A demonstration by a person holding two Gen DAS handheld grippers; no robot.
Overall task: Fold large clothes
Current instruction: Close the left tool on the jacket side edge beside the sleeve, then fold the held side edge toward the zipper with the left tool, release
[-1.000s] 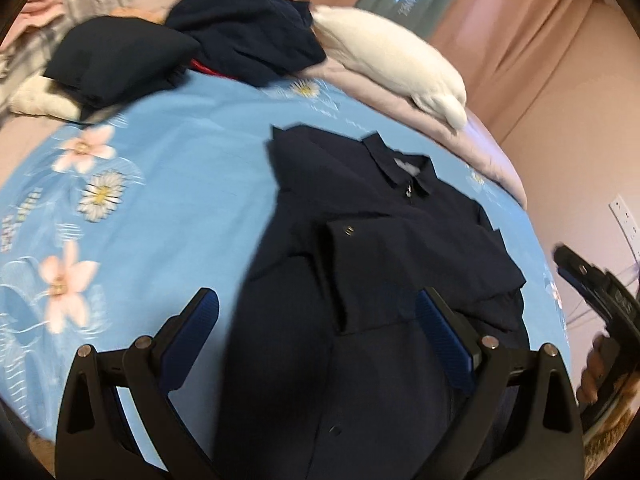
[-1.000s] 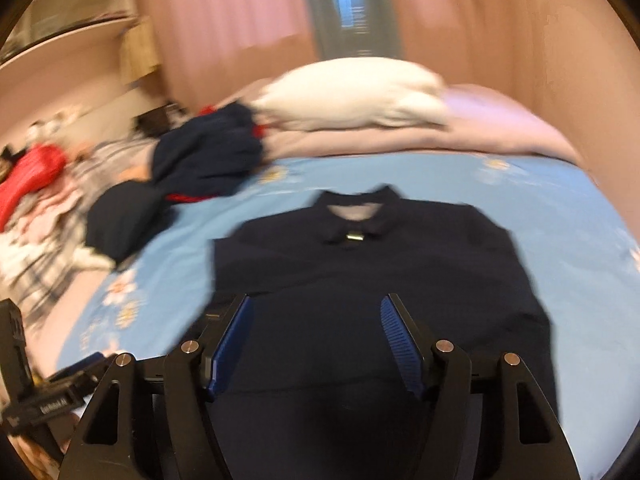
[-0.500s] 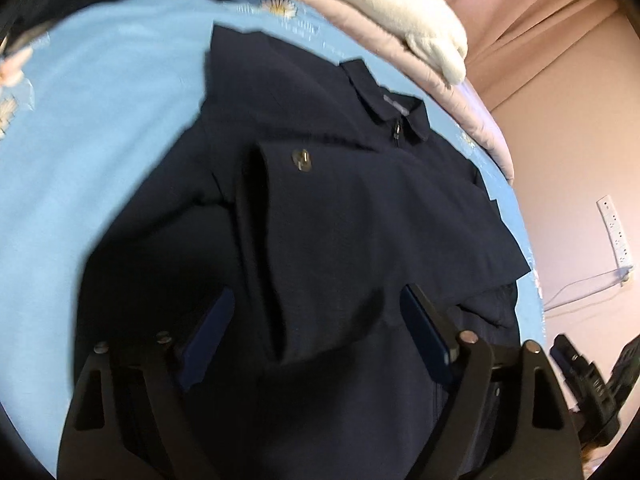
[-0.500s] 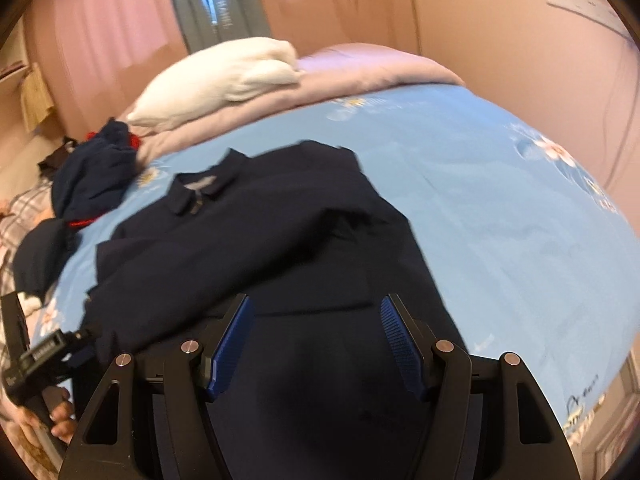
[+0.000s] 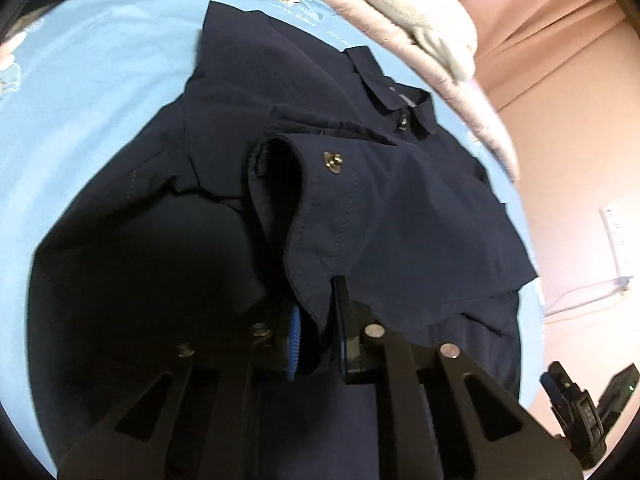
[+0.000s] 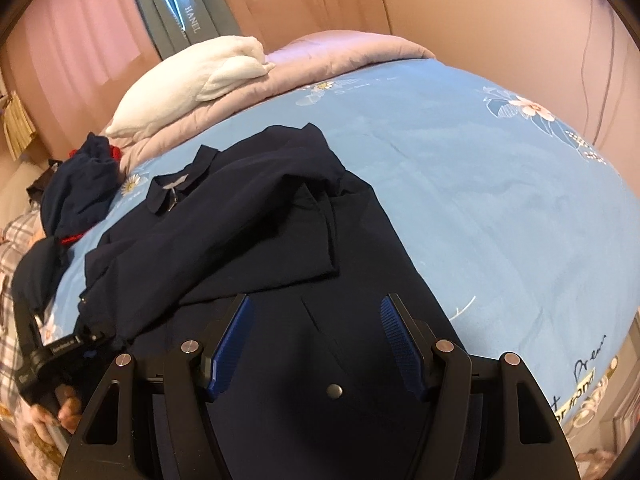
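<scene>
A navy collared shirt (image 5: 400,216) lies face up on the blue flowered bedsheet (image 6: 480,200), both sleeves folded in across its chest. In the left wrist view my left gripper (image 5: 316,304) is closing, its jaws nearly together with the hem of the folded sleeve's cuff (image 5: 320,240) pinched between the pads. In the right wrist view my right gripper (image 6: 314,320) hovers open low over the shirt's (image 6: 248,232) lower front, nothing between its fingers, a snap button (image 6: 334,391) just below them. A hand (image 6: 52,412) at the left edge carries the left gripper.
A white pillow (image 6: 192,80) and a pink quilt (image 6: 340,52) lie at the head of the bed. Dark clothes (image 6: 76,184) are piled at the far left. A wall socket with a cable (image 5: 616,240) is on the right wall. Bare sheet stretches to the shirt's right.
Both grippers have come down close to the shirt. The left jaws went from wide open to closed on the sleeve cuff. The right gripper swung toward the shirt's right side, still open.
</scene>
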